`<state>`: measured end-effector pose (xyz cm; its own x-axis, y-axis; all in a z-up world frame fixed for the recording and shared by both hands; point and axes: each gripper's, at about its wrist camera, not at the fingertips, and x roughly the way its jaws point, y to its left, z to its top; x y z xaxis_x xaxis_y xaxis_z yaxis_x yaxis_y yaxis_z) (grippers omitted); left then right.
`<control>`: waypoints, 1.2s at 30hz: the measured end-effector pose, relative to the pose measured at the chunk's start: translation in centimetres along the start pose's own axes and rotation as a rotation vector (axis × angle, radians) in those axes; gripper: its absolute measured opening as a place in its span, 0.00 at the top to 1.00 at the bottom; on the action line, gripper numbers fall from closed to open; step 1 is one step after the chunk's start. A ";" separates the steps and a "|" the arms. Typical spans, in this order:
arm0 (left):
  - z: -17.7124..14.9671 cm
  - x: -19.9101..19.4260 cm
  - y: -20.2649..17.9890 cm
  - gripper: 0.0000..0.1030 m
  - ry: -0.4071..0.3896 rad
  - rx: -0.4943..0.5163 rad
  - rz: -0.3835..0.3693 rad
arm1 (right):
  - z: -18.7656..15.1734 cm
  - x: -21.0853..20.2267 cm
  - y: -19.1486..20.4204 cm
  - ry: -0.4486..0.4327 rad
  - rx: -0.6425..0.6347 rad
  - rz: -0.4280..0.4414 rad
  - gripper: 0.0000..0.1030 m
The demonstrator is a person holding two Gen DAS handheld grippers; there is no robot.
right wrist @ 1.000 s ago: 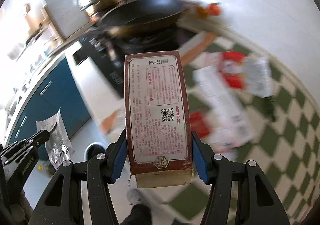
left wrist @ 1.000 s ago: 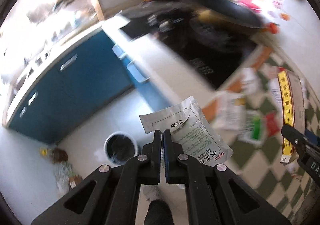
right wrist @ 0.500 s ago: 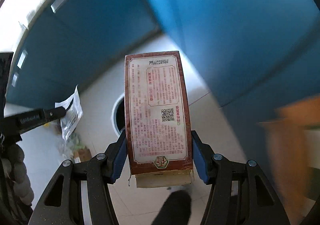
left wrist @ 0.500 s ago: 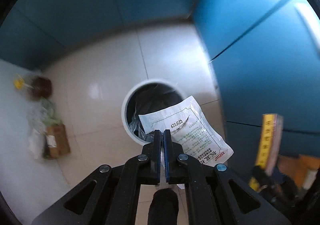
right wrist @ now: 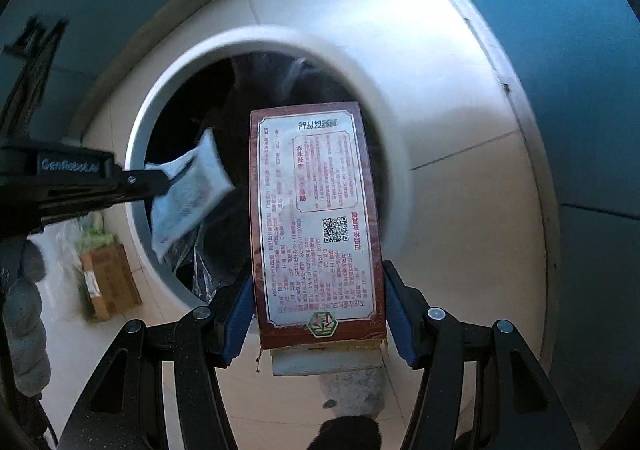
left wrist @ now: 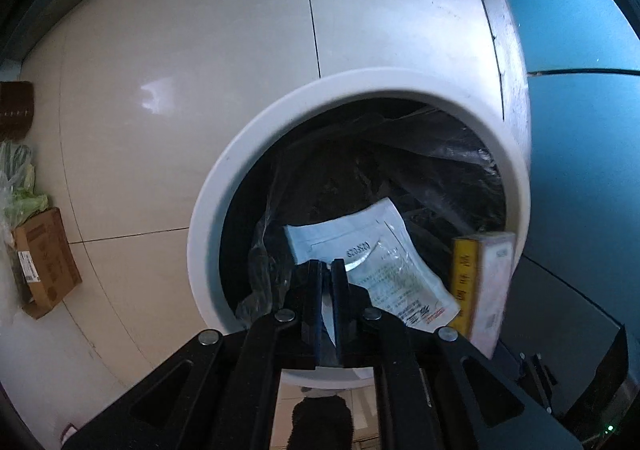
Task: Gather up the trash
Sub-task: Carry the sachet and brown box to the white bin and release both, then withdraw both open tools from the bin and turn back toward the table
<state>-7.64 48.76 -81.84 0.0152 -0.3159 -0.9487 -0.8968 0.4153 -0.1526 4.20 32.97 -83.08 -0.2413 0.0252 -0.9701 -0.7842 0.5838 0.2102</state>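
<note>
My left gripper [left wrist: 326, 270] is shut on a white printed sachet [left wrist: 372, 262] and holds it over the mouth of a white round bin [left wrist: 248, 154] lined with a dark bag. My right gripper [right wrist: 318, 298] is shut on a brown-edged carton [right wrist: 316, 214] with a QR code, also over the bin [right wrist: 168, 78]. The carton shows at the right of the left wrist view [left wrist: 484, 282]. The left gripper and sachet [right wrist: 188, 190] show at the left of the right wrist view.
The bin stands on pale floor tiles [left wrist: 180, 50] beside blue cabinet fronts [left wrist: 580, 50]. A small cardboard box [left wrist: 44, 262] and a plastic bag of greens [left wrist: 16, 186] lie on the floor to the left.
Both grippers swung from the counter down toward the floor and closed in on the bin. The sachet and the carton now hang over its opening, still gripped.
</note>
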 end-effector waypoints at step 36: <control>-22.2 -26.9 -2.6 0.04 -0.421 -0.022 0.319 | -9.3 -28.0 4.8 -0.187 -0.070 -0.193 0.00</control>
<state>-15.59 37.25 -49.75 -0.0878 0.1950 -0.9769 -0.8947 0.4157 0.1634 1.86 27.57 -53.77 0.0209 0.0719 -0.9972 -0.8447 0.5348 0.0209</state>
